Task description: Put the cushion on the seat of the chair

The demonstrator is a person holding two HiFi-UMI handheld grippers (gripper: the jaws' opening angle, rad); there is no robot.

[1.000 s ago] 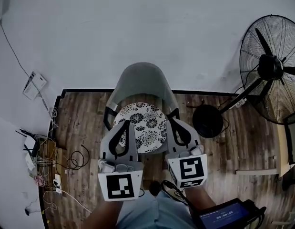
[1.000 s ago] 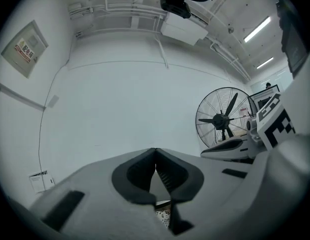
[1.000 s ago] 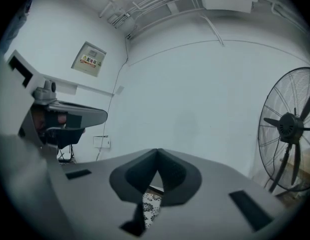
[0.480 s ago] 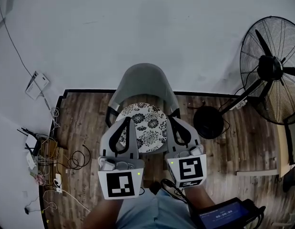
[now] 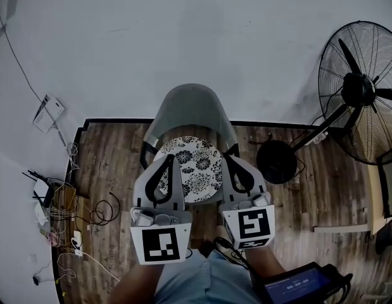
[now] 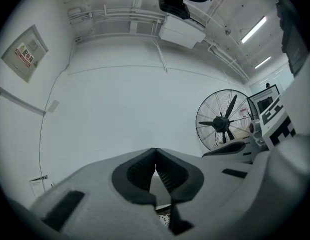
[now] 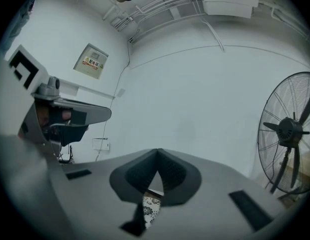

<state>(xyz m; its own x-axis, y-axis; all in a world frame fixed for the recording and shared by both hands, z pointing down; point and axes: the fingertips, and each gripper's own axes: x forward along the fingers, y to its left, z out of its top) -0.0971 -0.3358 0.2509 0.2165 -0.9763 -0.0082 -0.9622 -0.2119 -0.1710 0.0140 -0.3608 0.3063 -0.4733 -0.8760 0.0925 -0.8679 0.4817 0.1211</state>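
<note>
A grey chair [image 5: 189,109] stands against the white wall, its curved back toward the wall. A round black-and-white floral cushion [image 5: 197,164] lies on its seat. My left gripper [image 5: 166,161] hovers over the cushion's left edge, shut, with nothing between the jaws. Over the cushion's right edge my right gripper [image 5: 237,164] is likewise shut and empty. In the left gripper view the left gripper [image 6: 155,151] has its tips meeting. The right gripper [image 7: 157,152] shows the same, with a bit of the cushion [image 7: 150,209] below.
A large standing fan [image 5: 360,90] with a round black base [image 5: 276,160] stands to the right of the chair. Cables and power strips [image 5: 56,214] lie on the wooden floor at the left. A tablet [image 5: 297,287] sits at the bottom right.
Both grippers stay shut and almost still. The cushion's left edge shows slightly less beside the left gripper than a second ago.
</note>
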